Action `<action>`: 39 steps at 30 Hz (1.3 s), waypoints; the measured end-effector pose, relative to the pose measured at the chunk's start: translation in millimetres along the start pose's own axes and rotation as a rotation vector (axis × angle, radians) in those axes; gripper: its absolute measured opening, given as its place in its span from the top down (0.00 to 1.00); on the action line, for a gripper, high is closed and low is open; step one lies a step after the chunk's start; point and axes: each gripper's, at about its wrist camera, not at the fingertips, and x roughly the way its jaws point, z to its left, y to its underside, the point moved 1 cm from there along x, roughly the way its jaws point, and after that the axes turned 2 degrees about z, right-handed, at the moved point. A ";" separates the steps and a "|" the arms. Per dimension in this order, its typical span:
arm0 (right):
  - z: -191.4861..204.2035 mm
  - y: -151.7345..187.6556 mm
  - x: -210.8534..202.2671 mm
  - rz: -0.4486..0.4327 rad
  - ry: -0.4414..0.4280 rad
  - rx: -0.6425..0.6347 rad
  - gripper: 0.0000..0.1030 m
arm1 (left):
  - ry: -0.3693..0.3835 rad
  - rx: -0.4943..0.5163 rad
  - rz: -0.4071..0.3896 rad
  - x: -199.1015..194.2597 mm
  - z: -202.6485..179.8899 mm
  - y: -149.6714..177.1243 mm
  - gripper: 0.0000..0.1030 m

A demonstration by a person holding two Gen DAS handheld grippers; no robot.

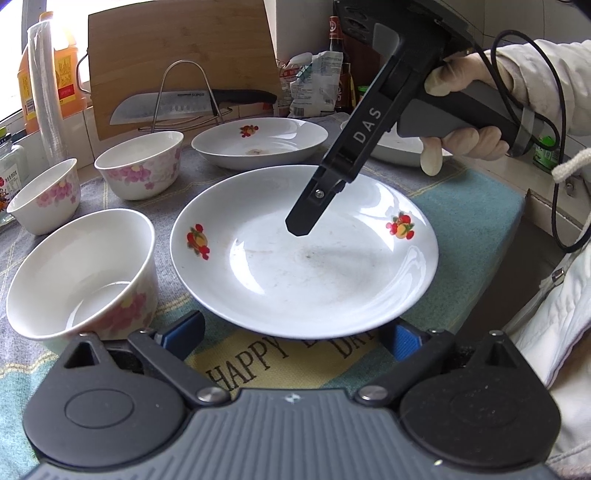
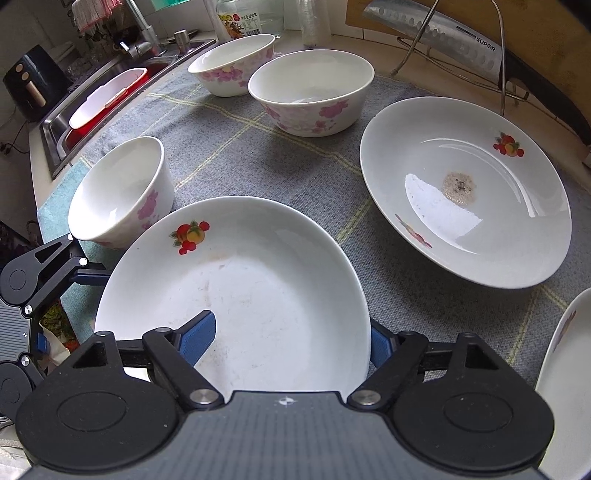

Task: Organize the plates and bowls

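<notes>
1. Straddling the near plate's (image 2: pixel 251 295) rim, the right tongs (image 2: pixel 291 339) have one blue pad inside the dish and the other outside the edge; they are part-way open and the pads do not look to be pressing yet, so nothing is held
2. The left tongs (image 1: pixel 293 334) sit wide and empty just beside the same plate's (image 1: pixel 303 254) near edge, on the cloth-covered table (image 1: pixel 476 218)
3. To do this step well, I would seat the rim deep between the right pads before squeezing, then lift it level; the glaze looks slick, so a shallow pinch may slip
4. A tall bowl (image 2: pixel 122 192) stands just beside the plate on its left; keep clear of it on the lift
5. Farther off, a second plate (image 2: pixel 465 192) with a brown stain looks the likely base for stacking
6. Two flowered bowls (image 2: pixel 310 92) stand beyond, near the knife (image 2: pixel 436 26) on its wire stand
</notes>
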 end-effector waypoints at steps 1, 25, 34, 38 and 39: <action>-0.8 -0.5 0.0 0.001 -0.005 -0.001 0.16 | 0.007 0.001 0.000 0.0 -0.1 -0.3 0.06; -9.8 0.8 -3.7 0.009 -0.029 -0.006 0.21 | 0.007 0.024 -0.017 2.2 -9.1 -4.0 0.05; -9.7 1.9 -4.9 0.005 -0.029 -0.003 0.22 | -0.013 0.032 -0.011 2.3 -12.1 -5.1 0.05; -12.7 2.3 -6.9 0.006 -0.047 0.018 0.23 | -0.018 0.039 -0.002 1.9 -12.6 -6.0 0.05; -13.4 2.5 -7.2 0.009 -0.052 0.024 0.23 | -0.020 0.043 0.001 2.2 -12.6 -6.3 0.05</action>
